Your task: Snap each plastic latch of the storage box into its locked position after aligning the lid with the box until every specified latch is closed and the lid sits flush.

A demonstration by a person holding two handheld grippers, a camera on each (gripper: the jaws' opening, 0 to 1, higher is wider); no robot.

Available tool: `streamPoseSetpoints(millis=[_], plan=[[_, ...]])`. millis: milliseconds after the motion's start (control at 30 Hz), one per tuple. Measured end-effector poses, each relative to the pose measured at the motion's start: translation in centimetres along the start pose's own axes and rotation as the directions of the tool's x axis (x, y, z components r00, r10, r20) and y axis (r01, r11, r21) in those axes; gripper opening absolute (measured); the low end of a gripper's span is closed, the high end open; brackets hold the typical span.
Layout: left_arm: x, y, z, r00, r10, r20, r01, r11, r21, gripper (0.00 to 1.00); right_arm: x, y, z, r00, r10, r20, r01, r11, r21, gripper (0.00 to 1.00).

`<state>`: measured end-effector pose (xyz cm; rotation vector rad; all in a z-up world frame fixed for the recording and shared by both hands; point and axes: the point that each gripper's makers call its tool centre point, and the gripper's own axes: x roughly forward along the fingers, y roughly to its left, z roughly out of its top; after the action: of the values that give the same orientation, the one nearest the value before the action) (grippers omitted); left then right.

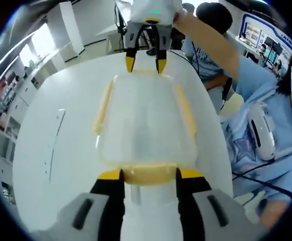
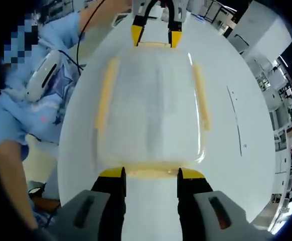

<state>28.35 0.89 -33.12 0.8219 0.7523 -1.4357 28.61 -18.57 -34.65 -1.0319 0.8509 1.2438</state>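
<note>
Storage box (image 1: 146, 130) between two open claws (image 1: 149, 175) (image 2: 151, 174)

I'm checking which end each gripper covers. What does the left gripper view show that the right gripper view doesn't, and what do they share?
Left gripper view alone: the left gripper, jaws apart on either side of the yellow latch at its end of the storage box, and the person's sleeve at the right.

Right gripper view alone: the right gripper, jaws apart beside the opposite end latch, with shelving at the right.

Both share: the translucent lid on the box, the yellow side latches, the white table, and the other gripper at the far end.
</note>
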Motion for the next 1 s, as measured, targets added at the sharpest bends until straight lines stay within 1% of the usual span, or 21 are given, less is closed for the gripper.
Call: streamPoseSetpoints(millis=[300, 567, 800, 1000], plan=[[-1.1, -0.3, -1.7, 1.0, -0.007, 0.018, 0.007, 1.0, -0.02, 0.39, 0.8, -0.1, 2.0, 1.0, 0.005, 0.017, -0.005, 1.0, -0.017, 0.39], [-1.7, -0.3, -3.1, 0.999, -0.007, 0.048, 0.008, 1.0, -0.03, 0.39, 1.6, 0.1, 3.4, 0.999, 0.002, 0.053, -0.002, 1.0, -0.015, 0.39], [-1.7, -0.7, -4.6, 0.999, -0.015, 0.042, 0.017, 0.999, -0.043, 0.39, 2.9, 0.6, 4.7, 0.997, 0.023, 0.074, -0.022, 1.0, -0.018, 0.39], [-2.0, -1.2, -5.4, 0.999, -0.025, 0.04, 0.027, 0.998, -0.053, 0.39, 3.3, 1.1, 5.4, 0.996, 0.042, 0.076, -0.041, 0.999, -0.014, 0.39]])
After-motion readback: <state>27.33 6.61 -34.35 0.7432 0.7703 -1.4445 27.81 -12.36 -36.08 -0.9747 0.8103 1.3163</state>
